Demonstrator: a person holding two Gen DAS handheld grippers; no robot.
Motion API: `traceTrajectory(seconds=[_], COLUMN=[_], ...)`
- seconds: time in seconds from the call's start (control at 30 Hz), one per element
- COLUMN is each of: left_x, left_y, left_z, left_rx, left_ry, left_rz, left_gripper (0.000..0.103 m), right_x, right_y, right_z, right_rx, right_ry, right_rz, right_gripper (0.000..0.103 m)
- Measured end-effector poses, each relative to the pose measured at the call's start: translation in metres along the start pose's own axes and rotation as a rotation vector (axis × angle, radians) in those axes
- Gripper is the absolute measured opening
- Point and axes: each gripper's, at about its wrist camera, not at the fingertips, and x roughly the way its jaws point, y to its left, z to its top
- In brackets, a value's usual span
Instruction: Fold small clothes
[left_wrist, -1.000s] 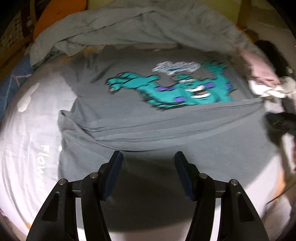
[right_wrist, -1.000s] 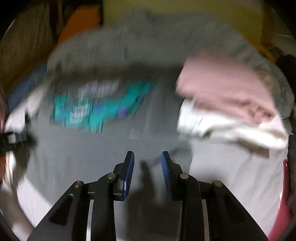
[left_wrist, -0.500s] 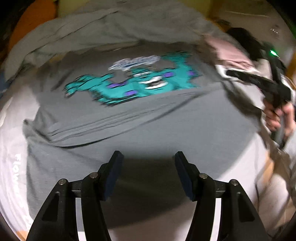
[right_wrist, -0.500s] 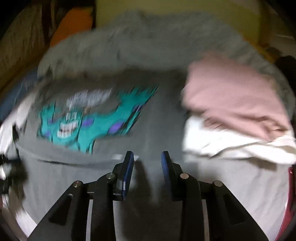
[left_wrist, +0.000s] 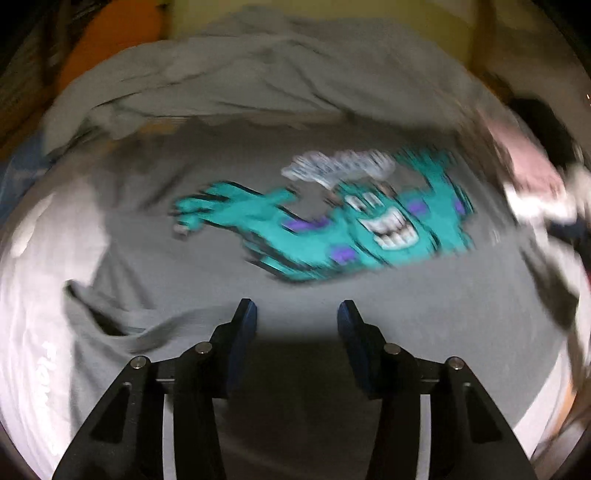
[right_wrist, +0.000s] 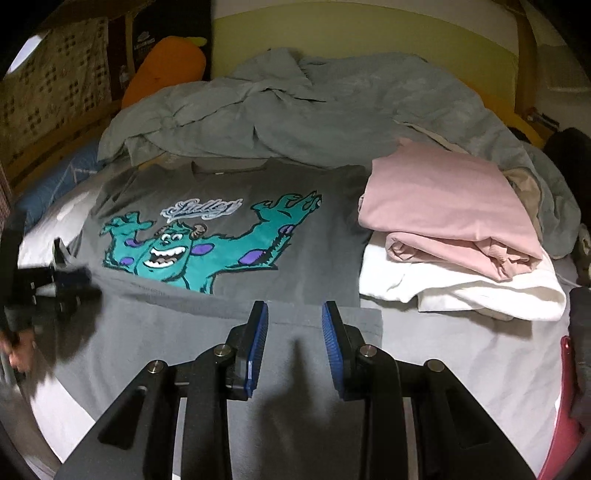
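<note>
The right claw (right_wrist: 294, 314) hangs with its blue pads part-way apart and nothing between them, just above the folded-up lower edge of the grey T-shirt (right_wrist: 314, 258), which lies spread face-up on the bed (right_wrist: 461, 354) with its teal monster print (right_wrist: 192, 251) showing and its bottom portion already turned up over itself. The left claw (left_wrist: 297, 314) is empty too, its jaws closing on air over the near cloth of the same shirt; from the right wrist view it shows only as a dark blur at the shirt's left edge (right_wrist: 55, 284). The main risk, as I judge it, is a bad pinch: the fold is two layers thick here, so a shallow bite could take only the top layer and pull the fold open, while a deep one could catch the white sheet beneath and drag it along. If the two sides are lifted unevenly, the crease will skew across the print. On the right, the stack of a pink garment (right_wrist: 443, 206) on a white one (right_wrist: 461, 288) sits touching or just beside the shirt's edge, so a sideways fold could nudge or topple it. The rumpled grey-green duvet (right_wrist: 314, 110) crowds the collar end, leaving little flat room there.
</note>
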Motion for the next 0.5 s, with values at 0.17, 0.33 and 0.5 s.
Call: traceTrajectory(seconds=[0.17, 0.33, 0.5], left_x=[-0.04, -0.095, -0.119], left_y=[0.033, 0.072, 0.107], left_z=[-0.004, -0.036, -0.063], left_rx=[-0.041, -0.124, -0.195], left_ry=[-0.079, -0.141, -0.161], left_rz=[0.078, 0.107, 0.144], left_gripper=[0.047, 0.055, 0.059], right_x=[-0.007, -0.034, -0.055], right_y=[-0.011, -0.024, -0.034], right_z=[-0.003, -0.009, -0.036], right_rx=[0.013, 0.07, 0.117], right_ry=[-0.015, -0.058, -0.05], right_rz=[-0.055, -0.033, -0.041], right_gripper=[0.031, 0.031, 0.031])
